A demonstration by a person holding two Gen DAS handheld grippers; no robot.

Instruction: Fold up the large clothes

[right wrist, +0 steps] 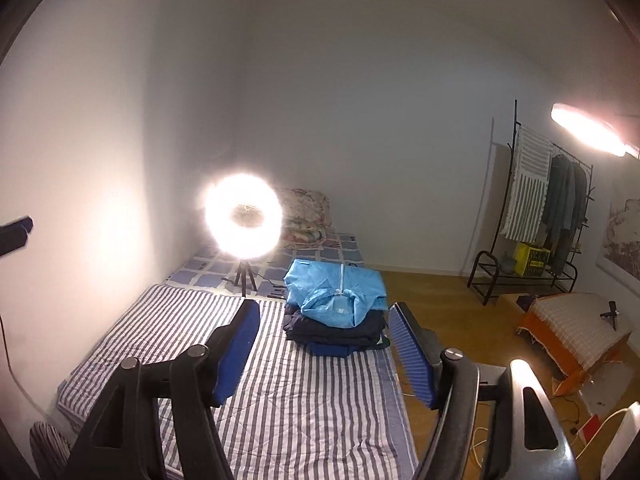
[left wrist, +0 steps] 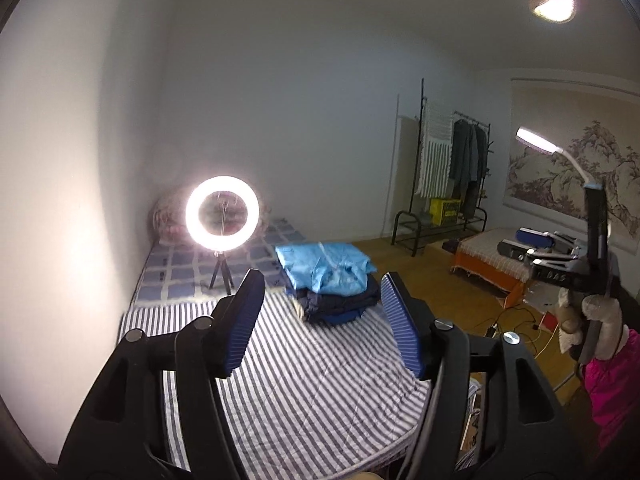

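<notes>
Both grippers, left [left wrist: 320, 320] and right [right wrist: 324, 350], gape empty over the striped bedding [left wrist: 320, 392]; folded clothes [right wrist: 338, 308], perhaps three, sit stacked beyond.

Black left gripper [left wrist: 322, 320], ribbed blue pads [left wrist: 400, 324], silver screws [left wrist: 442, 324], pink sleeve [left wrist: 616, 380]

A bedroom in a home is indicated: a striped mattress [right wrist: 312, 400] is laid by the wall, coats are hung on a clothes rack [right wrist: 560, 216], and a landscape painting [left wrist: 576, 176] is mounted.
</notes>
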